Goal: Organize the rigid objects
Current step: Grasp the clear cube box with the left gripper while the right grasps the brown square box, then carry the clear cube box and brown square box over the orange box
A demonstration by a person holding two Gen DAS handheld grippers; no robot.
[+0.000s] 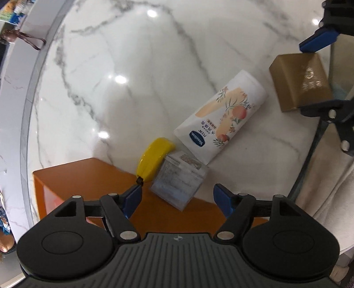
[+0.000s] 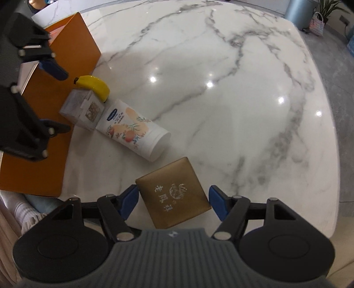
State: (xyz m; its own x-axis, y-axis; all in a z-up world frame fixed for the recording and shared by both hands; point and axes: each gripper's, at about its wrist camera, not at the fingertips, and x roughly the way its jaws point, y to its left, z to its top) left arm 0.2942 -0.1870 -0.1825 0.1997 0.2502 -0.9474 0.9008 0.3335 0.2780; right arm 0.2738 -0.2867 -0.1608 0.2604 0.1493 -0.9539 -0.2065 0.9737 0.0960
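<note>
Marble table. White Vaseline tube, lying flat, centre. Gold box printed 老凤祥, between wide-spread right gripper pads, untouched. Clear box and yellow banana against orange box, under wide-spread left gripper.

Home living space, marble table, potted plant

Banana behind clear box, tube beside.
</note>
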